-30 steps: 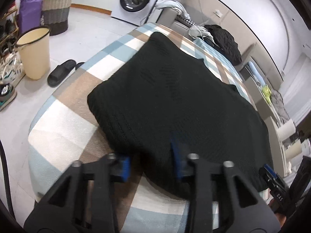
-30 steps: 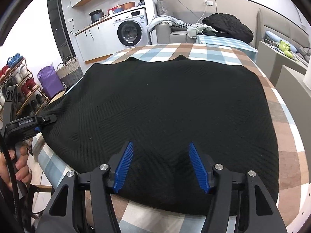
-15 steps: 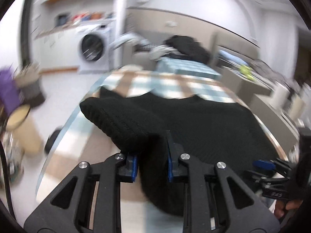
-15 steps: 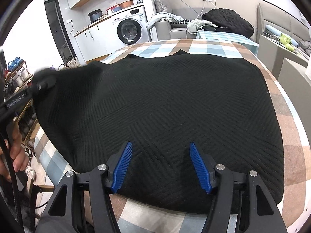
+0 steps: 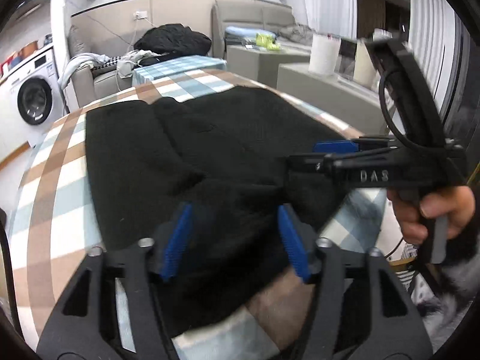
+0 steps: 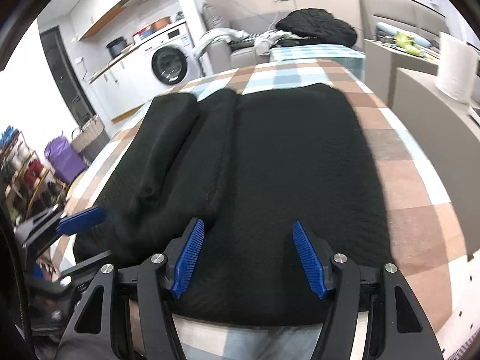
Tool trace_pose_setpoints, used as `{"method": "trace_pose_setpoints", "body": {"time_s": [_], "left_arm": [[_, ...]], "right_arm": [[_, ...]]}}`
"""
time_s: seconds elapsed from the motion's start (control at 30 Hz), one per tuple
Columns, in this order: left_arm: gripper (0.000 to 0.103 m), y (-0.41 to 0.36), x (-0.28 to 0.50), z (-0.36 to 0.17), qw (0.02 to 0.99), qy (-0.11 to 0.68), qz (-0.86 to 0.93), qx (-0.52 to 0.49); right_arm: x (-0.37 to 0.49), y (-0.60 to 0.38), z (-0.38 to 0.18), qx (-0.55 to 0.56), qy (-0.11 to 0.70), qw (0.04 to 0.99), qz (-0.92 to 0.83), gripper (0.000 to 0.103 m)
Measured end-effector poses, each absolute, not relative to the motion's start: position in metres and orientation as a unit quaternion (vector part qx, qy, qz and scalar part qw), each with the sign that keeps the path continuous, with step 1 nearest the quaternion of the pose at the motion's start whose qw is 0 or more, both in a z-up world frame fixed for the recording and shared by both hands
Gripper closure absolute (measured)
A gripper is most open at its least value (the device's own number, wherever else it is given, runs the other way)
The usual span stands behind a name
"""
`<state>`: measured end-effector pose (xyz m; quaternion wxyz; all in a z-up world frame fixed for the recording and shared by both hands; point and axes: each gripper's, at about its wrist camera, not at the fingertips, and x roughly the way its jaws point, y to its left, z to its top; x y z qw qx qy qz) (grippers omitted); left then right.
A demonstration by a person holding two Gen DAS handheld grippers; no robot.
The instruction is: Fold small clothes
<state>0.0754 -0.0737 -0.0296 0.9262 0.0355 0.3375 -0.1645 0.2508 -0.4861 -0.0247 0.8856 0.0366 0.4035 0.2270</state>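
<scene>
A black knitted garment (image 5: 240, 138) lies on the checked table (image 5: 54, 180). Its left side is folded inward, forming a thick flap (image 6: 174, 150) over the body (image 6: 300, 165). My left gripper (image 5: 234, 240) hovers over the near left part of the garment. Its jaws are opening, and the blue pads stand apart from the cloth beneath them. My right gripper (image 6: 249, 258) is open above the garment's near edge, gripping nothing. Each view shows the other tool: the right gripper (image 5: 334, 146), held by a hand (image 5: 432, 210), and the left gripper (image 6: 81, 220).
The checked table (image 6: 414, 180) shows bare cloth to the right of the garment. Beyond it stand a washing machine (image 6: 168, 63), a sofa piled with clothes (image 5: 171, 40) and a paper roll (image 6: 456, 66) on a grey cabinet. A basket and a purple bag (image 6: 63, 156) sit on the floor at the left.
The left gripper shut on the garment's left side, carried it over toward the middle, then let go and opened. The right gripper shifted slightly and stayed open.
</scene>
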Motion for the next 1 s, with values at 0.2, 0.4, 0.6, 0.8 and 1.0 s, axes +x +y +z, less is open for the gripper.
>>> {"method": "trace_pose_setpoints", "body": {"time_s": [0.2, 0.4, 0.6, 0.8, 1.0], "left_arm": [[0.031, -0.032, 0.060, -0.014, 0.939, 0.322, -0.123, 0.003], [0.029, 0.017, 0.066, -0.024, 0.935, 0.342, -0.084, -0.047], [0.029, 0.030, 0.075, -0.034, 0.932, 0.350, -0.071, -0.069], [0.029, 0.042, 0.072, -0.030, 0.932, 0.343, -0.059, -0.104], [0.029, 0.043, 0.075, -0.043, 0.921, 0.370, -0.061, -0.106]], "right_arm": [[0.249, -0.502, -0.008, 0.076, 0.390, 0.886, 0.239, 0.040], [0.257, -0.484, -0.015, 0.133, 0.425, 0.839, 0.312, 0.040], [0.268, -0.461, -0.037, 0.150, 0.470, 0.808, 0.323, 0.090], [0.232, -0.492, 0.013, 0.204, 0.385, 0.812, 0.388, 0.096], [0.239, -0.511, -0.036, 0.156, 0.478, 0.820, 0.274, 0.093]]}}
